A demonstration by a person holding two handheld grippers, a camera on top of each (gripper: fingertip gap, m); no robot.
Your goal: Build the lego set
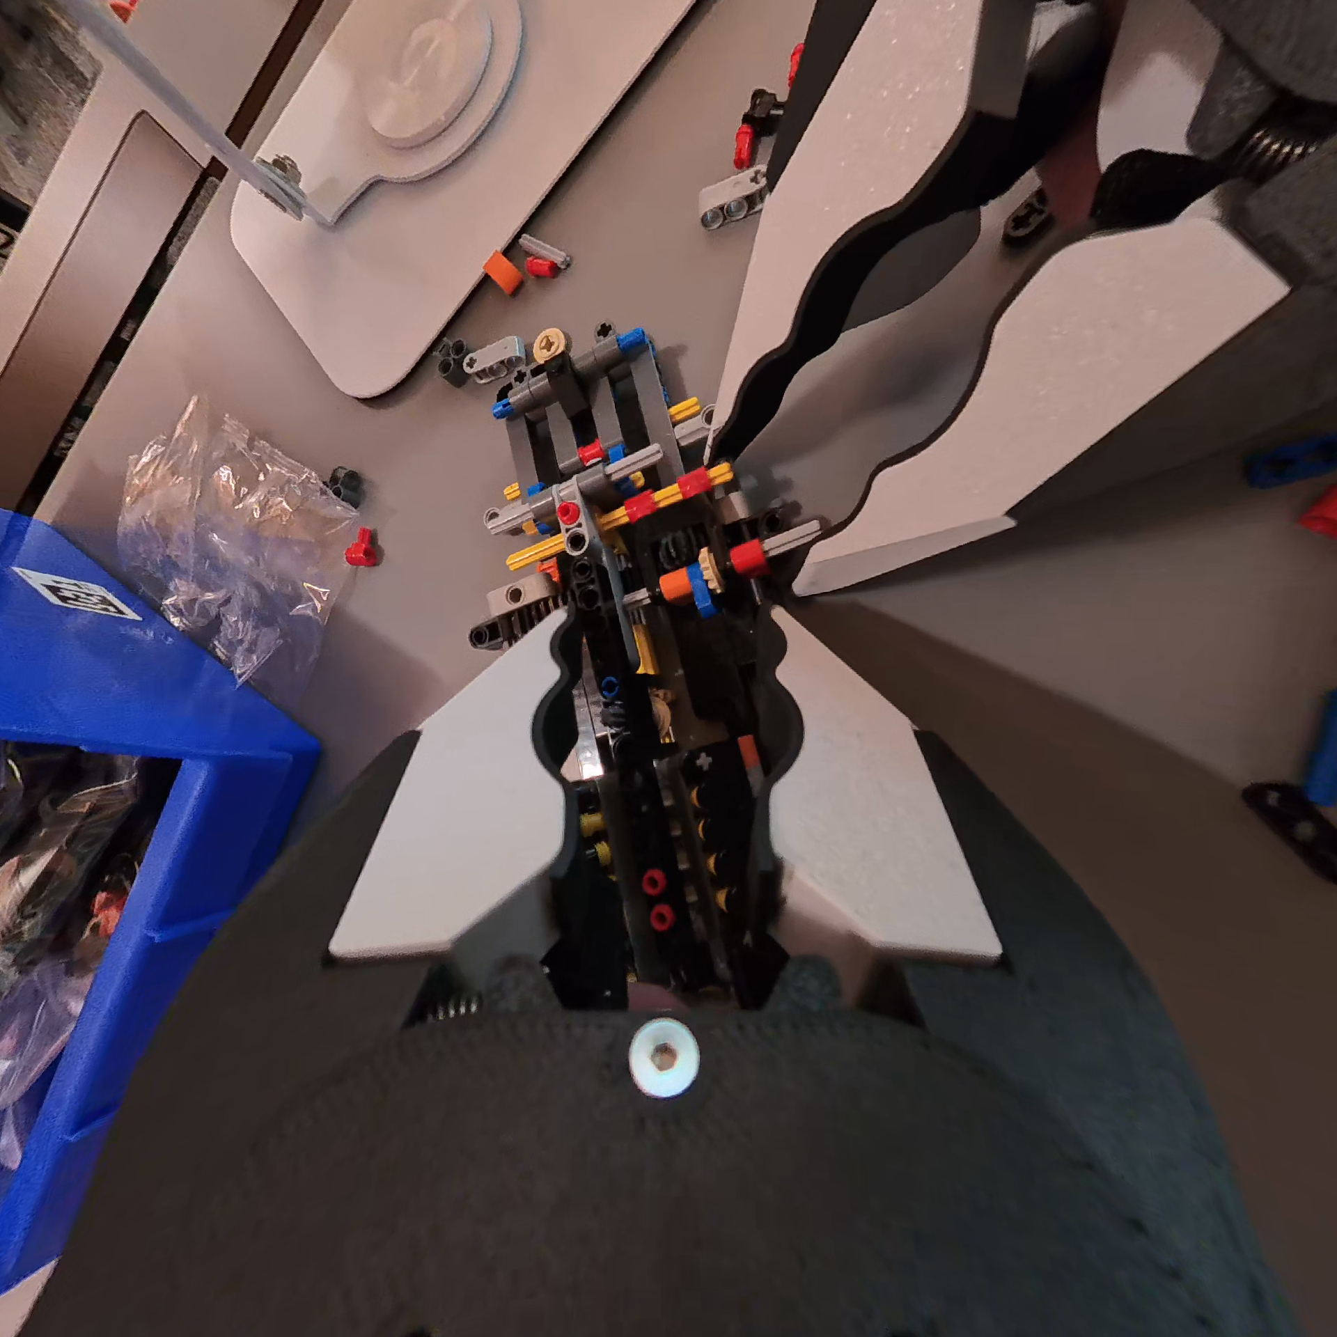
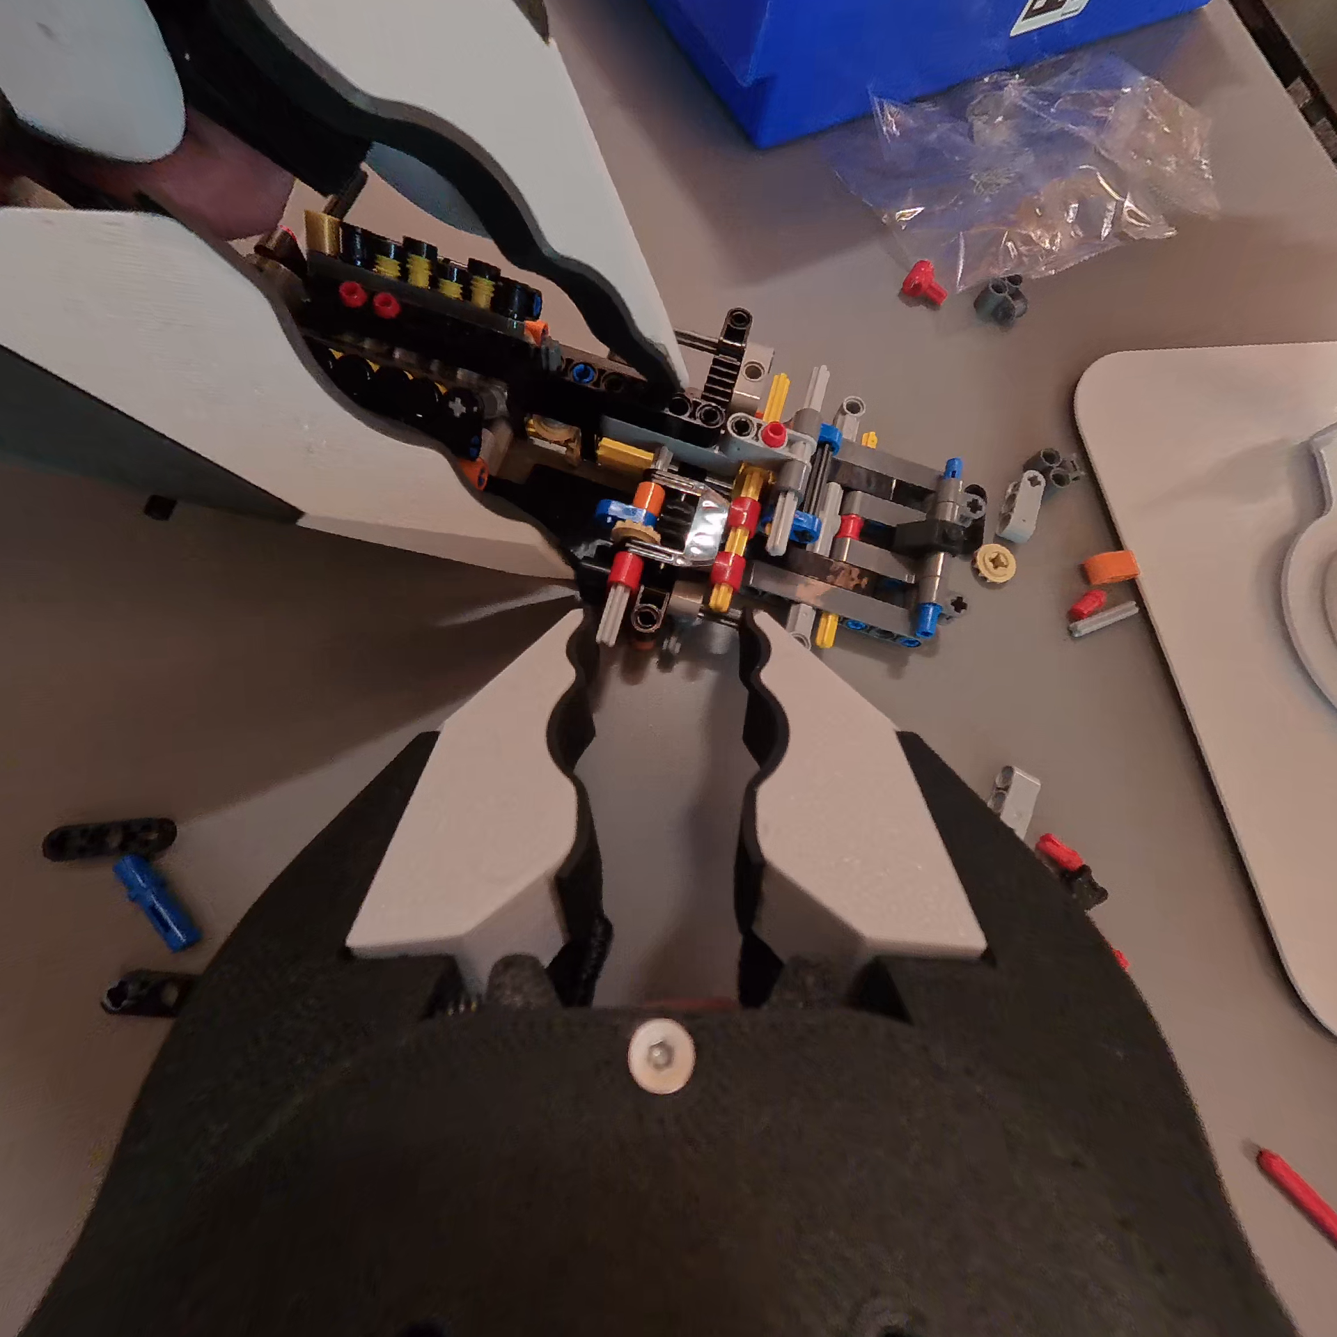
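The lego model (image 1: 593,463) is a long frame of black and grey beams with yellow axles and red and blue bushes, lying on the grey table. My left gripper (image 1: 673,622) is shut on its black rear part, which fills the gap between the fingers. The model also shows in the right wrist view (image 2: 832,506), with the left gripper (image 2: 622,477) clamped on its left end. My right gripper (image 2: 665,629) is open and empty, its tips right at the model's near side by a grey axle with a red bush (image 2: 622,579). The right gripper also shows in the left wrist view (image 1: 756,521).
A blue bin (image 1: 145,723) and a crumpled clear bag (image 1: 231,535) lie left of the model. A white board (image 2: 1194,542) lies beyond it. Loose parts are scattered: an orange piece (image 2: 1110,566), a tan gear (image 2: 995,562), a blue pin (image 2: 155,901), a black beam (image 2: 108,838), a red axle (image 2: 1295,1201). It is some 8 centimetres from my right tips to the tan gear (image 2: 995,562). Seen from the left wrist view (image 1: 548,346) as well.
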